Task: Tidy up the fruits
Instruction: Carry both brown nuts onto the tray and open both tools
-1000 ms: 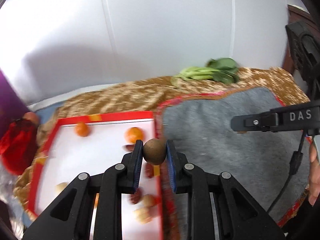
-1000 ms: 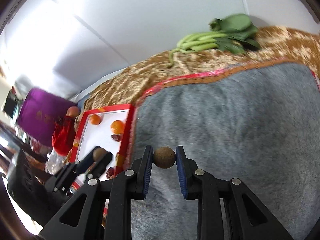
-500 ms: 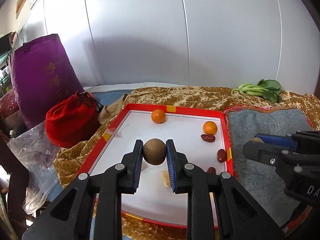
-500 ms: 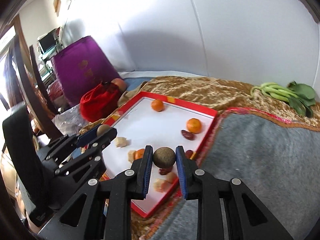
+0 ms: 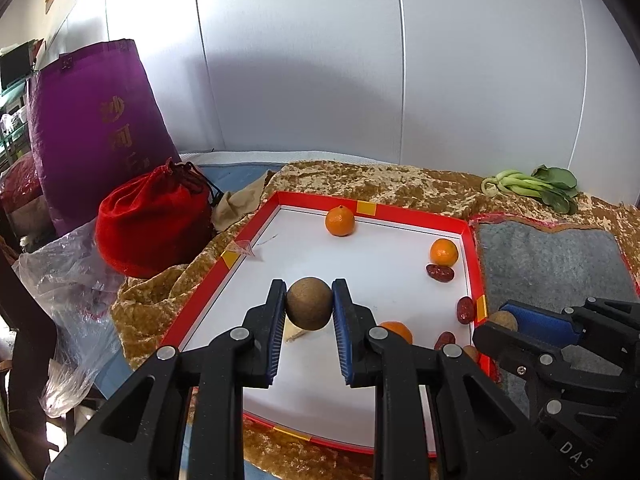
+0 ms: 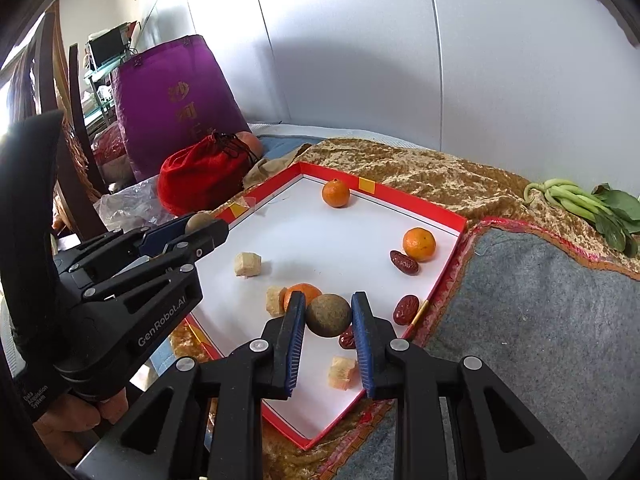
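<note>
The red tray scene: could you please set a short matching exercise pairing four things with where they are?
Things:
1. brown round fruit
2. greens
3. red pouch
4. red date

Places:
A. on the gold cloth, beyond the grey mat
B. on the tray, beside an orange
C. gripped in the left claw
D. left of the tray, before the purple bag

Pairs: 1-C, 2-A, 3-D, 4-B

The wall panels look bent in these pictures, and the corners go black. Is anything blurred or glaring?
Left wrist view: fisheye bows the white wall panel seams, corners are black, everything is sharp, and the round brown fruit casts only a soft shadow. Right wrist view: same curving, with bright glare at the far left edge.
</note>
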Available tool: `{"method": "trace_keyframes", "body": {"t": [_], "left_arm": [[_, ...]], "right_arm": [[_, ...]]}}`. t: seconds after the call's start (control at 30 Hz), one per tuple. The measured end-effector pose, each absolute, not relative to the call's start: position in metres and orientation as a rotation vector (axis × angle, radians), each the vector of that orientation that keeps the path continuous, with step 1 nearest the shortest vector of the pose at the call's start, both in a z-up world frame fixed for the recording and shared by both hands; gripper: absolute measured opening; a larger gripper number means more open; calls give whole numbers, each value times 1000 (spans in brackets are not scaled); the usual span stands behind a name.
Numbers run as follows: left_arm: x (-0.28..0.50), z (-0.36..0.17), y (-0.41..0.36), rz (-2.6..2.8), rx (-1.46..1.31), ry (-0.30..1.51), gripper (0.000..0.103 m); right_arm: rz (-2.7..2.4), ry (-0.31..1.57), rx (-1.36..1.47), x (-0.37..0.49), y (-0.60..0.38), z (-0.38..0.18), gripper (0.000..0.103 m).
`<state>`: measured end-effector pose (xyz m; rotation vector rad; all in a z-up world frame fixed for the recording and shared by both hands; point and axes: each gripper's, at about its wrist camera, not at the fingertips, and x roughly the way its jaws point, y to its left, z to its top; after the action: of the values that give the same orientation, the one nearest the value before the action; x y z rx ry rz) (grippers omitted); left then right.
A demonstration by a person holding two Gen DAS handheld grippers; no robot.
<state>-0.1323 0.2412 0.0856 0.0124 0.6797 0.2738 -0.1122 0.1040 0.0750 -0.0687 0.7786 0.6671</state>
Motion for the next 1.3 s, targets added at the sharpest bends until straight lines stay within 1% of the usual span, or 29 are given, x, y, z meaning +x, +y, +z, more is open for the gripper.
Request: {"method": "trace_keyframes", "body": {"t": [1.3], "left_arm": [[-127, 74, 245, 286, -7, 726, 21]], "right_arm": [[662, 800, -81, -113, 108, 66, 24]]}}
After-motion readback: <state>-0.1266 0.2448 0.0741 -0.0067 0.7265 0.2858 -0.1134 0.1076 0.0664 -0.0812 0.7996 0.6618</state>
